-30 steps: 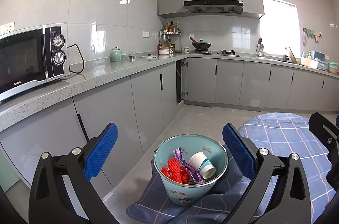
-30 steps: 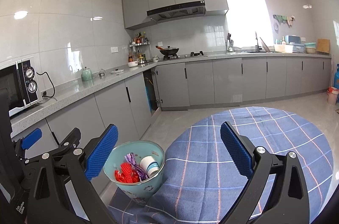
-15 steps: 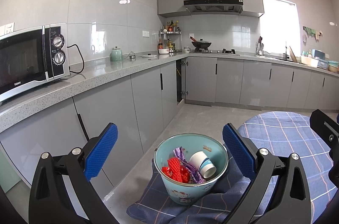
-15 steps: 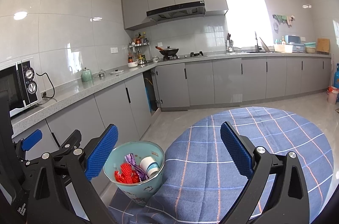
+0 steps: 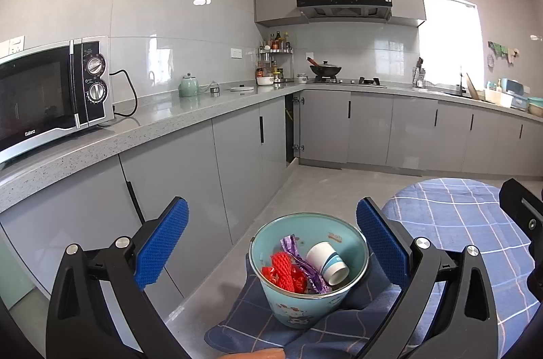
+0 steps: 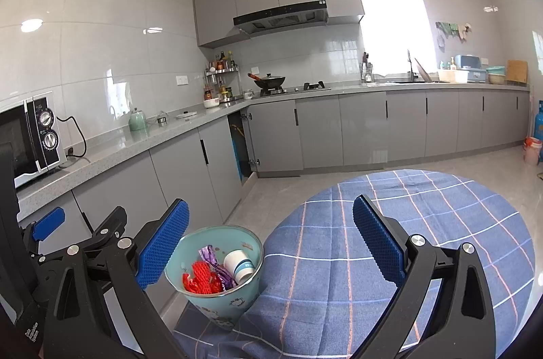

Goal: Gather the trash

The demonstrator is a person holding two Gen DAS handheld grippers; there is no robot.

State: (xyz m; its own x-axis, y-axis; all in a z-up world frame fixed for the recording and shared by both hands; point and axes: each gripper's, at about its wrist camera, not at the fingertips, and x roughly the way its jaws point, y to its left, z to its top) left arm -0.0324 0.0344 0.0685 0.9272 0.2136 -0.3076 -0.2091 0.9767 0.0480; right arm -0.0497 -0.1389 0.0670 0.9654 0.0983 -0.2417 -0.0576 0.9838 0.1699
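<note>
A small teal trash bin (image 5: 307,308) (image 6: 220,306) stands beside the round table, pressed against the hanging blue plaid cloth. Inside lie red foam netting (image 5: 283,269) (image 6: 198,277), a purple wrapper (image 5: 298,257) (image 6: 212,259) and a white paper cup with a blue band (image 5: 327,260) (image 6: 239,264). My left gripper (image 5: 271,243) hangs open above the bin, nothing between its blue pads. My right gripper (image 6: 269,242) is open too, over the table's left edge, with the bin below its left finger.
The blue plaid tablecloth (image 6: 407,240) covers the round table to the right. Grey cabinets (image 5: 190,189) under a speckled counter run along the left, carrying a microwave (image 5: 51,97) and a green kettle (image 5: 188,86). One cabinet door (image 6: 239,148) stands ajar. Tiled floor lies between.
</note>
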